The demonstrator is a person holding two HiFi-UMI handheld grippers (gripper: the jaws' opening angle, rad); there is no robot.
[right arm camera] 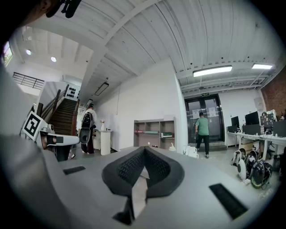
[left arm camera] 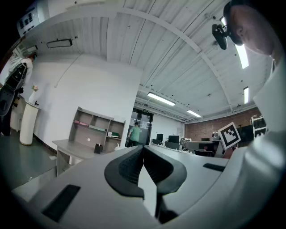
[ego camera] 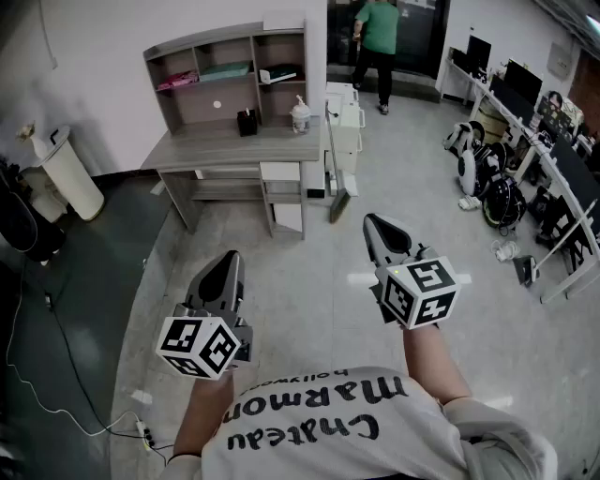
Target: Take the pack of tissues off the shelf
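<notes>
Far from the shelved desk (ego camera: 211,147), left gripper (ego camera: 228,260) and right gripper (ego camera: 376,225) hover closed over pale floor (ego camera: 309,281).

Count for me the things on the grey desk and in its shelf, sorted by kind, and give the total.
Flat items lying in the shelf compartments: 3 (pink item, teal item, dark and white item)
Black box on the desk top: 1
White bottle on the desk top: 1
White box on top of the shelf: 1
Total: 6

The head view looks steeply down from above, with the desk (ego camera: 234,148) well ahead. Both gripper views face level toward that same distant desk and shelf (ego camera: 225,98).
</notes>
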